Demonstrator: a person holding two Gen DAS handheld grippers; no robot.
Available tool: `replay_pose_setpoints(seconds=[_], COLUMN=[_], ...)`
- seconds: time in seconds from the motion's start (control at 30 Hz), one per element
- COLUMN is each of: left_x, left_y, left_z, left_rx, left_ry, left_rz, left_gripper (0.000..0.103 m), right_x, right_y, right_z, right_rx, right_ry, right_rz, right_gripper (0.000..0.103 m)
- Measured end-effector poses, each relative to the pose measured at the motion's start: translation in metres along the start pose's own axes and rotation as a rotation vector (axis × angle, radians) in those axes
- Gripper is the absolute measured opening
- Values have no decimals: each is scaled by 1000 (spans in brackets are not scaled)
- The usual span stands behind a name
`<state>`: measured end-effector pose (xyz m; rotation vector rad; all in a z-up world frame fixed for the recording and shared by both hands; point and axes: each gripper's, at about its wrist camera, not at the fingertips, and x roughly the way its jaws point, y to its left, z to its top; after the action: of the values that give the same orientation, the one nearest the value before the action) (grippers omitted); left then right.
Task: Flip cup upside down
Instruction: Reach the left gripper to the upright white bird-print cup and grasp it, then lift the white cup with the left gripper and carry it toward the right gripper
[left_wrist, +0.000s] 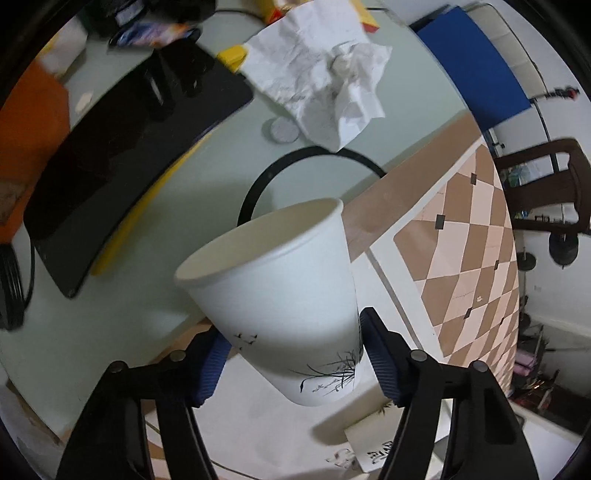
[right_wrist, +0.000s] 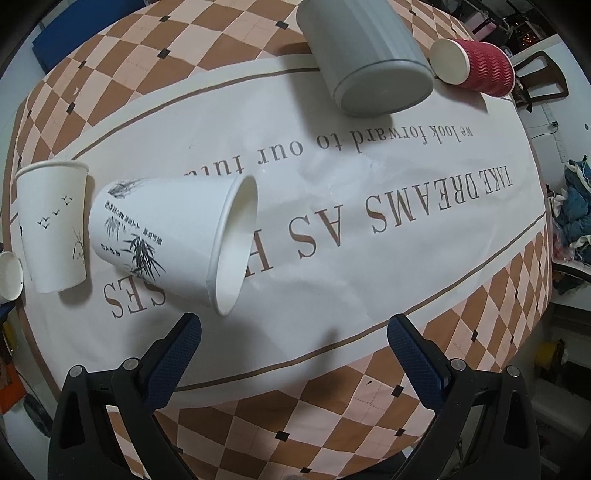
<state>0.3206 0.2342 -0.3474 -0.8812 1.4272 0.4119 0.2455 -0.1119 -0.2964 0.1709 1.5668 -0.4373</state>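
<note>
Blue pads (left_wrist: 380, 363) on our left gripper (left_wrist: 291, 360) are clamped on the lower wall of a white paper cup (left_wrist: 280, 299) with an ink-grass print, held tilted in the air past the table's edge with its mouth up, so we reckon it's mid-flip. Our right gripper (right_wrist: 293, 349) hangs spread wide and empty over the checkered tablecloth (right_wrist: 406, 229), near a bamboo-print paper cup (right_wrist: 173, 240) lying on its side, probably next in line.
</note>
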Motion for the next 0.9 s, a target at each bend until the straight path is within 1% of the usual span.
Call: replay_pose_setpoints(seconds=[0.13,0.23,0.4,0.53,0.63,0.73,0.9], left_x=[-2,-11,-31,-51,-62,-70,-73], left_y=[-5,-16,-44,-60,-66,-72,-78], left_z=[0,-5,-31,-70,-104,-139,-209], left_rx=[66,156,386,595,715,792,880], left_ry=[-20,-54,-134,-188,-206,-197,-180], left_rz=[20,45,114,165,189,197,215], left_gripper=[65,65,65,65,65,65,65], right_x=[-2,-6,-6,-10,-15,-17,-11], right_y=[-9,-12,-29,-39,-50,-61,-100], right_z=[1,3,-7,-11,-18,-25,-38], right_rx=[1,0,-12,-40,-82,-111,-161], right_ry=[-15,-15,-18,-38,-67,-78,-80], right_rz=[-1,6,22,27,27,41,62], right_gripper=[102,102,102,102,102,102,102])
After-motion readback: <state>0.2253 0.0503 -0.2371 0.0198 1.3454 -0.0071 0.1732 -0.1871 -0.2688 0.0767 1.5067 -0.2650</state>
